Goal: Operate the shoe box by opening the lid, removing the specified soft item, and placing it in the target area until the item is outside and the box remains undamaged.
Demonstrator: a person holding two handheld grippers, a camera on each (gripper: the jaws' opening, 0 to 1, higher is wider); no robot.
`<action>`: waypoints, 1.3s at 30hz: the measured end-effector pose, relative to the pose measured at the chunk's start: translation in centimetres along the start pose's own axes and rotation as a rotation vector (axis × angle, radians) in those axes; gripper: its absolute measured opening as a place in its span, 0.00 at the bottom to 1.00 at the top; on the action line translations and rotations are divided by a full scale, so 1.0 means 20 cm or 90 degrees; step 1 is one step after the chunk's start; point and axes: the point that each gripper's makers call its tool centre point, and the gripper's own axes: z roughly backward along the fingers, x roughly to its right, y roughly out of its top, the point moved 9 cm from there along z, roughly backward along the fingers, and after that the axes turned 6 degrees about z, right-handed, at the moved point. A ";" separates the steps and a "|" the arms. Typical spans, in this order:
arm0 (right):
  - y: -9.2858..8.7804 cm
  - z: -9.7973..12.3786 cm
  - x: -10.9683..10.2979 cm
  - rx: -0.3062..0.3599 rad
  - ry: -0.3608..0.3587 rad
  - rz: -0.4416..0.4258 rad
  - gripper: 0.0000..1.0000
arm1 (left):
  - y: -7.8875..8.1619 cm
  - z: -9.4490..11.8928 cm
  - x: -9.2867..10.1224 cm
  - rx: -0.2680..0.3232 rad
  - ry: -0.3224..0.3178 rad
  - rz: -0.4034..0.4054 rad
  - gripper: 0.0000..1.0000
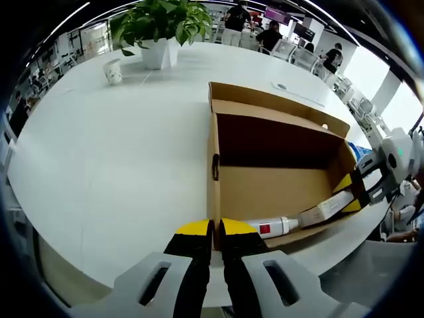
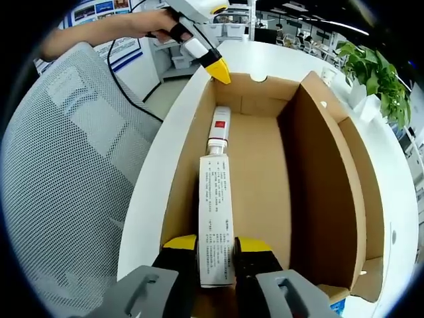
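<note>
Right hand-held gripper [image 2: 216, 255] clamped on tube [image 2: 216, 218] end, tube lying inside open box [image 2: 311, 185] along near wall, print unreadable, red label at cap end, left hand-held gripper [image 1: 214, 232] pinching box wall at corner, box at worktop [image 1: 112, 159] edge, chair [image 2: 66, 165] alongside.

The left tongs [image 1: 215, 233] have their yellow-tipped jaws pinched together on a thin cardboard wall. The right tongs [image 2: 216, 250] have their jaws closed on the flat end of a white tube. A bare forearm [image 2: 99, 30] extends behind the left tongs.
</note>
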 end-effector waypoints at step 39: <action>0.10 0.32 0.04 0.117 -0.082 -0.020 0.14 | 0.00 0.01 0.01 -0.003 0.005 -0.005 0.02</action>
